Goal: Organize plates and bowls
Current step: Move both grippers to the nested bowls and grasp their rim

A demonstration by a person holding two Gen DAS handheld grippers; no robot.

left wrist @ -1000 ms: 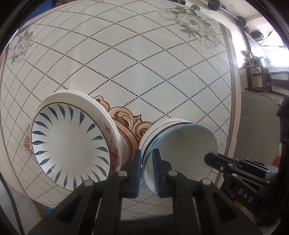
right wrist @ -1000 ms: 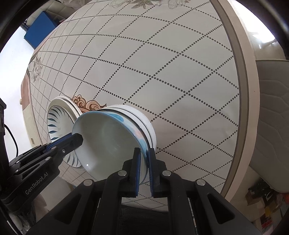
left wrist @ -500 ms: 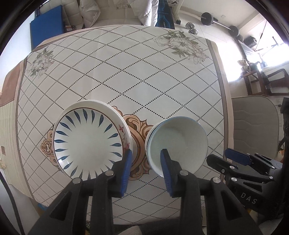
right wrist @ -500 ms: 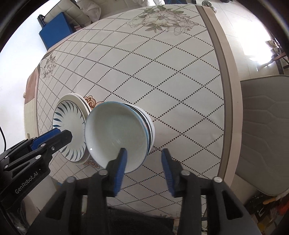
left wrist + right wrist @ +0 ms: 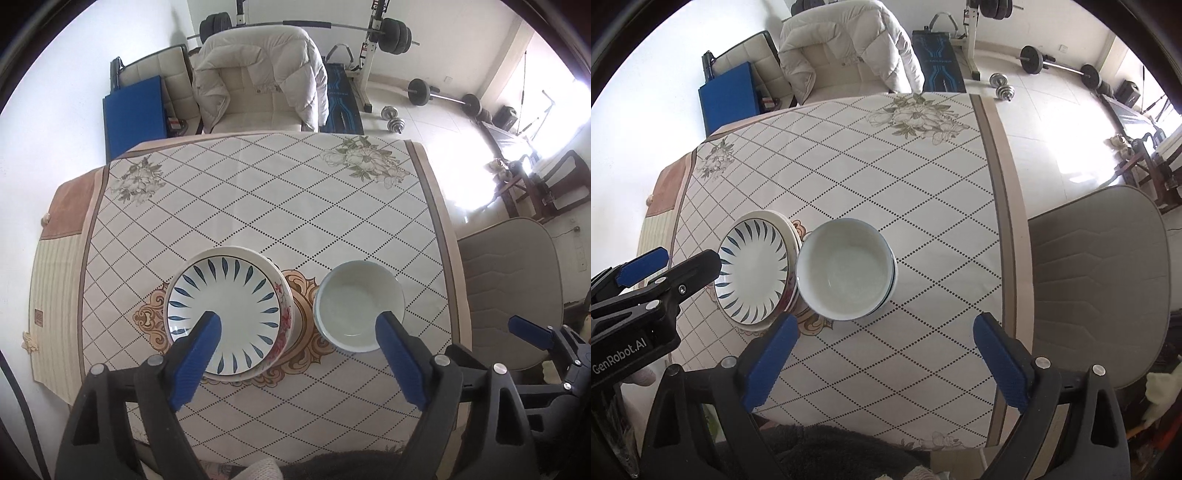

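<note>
A stack of plates (image 5: 225, 310), the top one white with blue leaf marks, sits on the tablecloth beside a stack of white bowls (image 5: 358, 304) with blue rims. Both stacks show in the right wrist view too: plates (image 5: 753, 273), bowls (image 5: 846, 269). My left gripper (image 5: 297, 323) is wide open, high above and nearer than both stacks. My right gripper (image 5: 882, 328) is wide open and empty, above the table in front of the bowls. The left gripper shows at the left of the right wrist view (image 5: 670, 264).
The table (image 5: 258, 192) has a diamond-pattern cloth with flower prints. A grey chair (image 5: 509, 291) stands at its right edge, a cream chair with a white jacket (image 5: 258, 77) at the far end. Weights lie on the floor beyond.
Both grippers let go of the top bowl's rim, opened wide and pulled up and back from the table. The bowl stays nested on the bowl stack.
</note>
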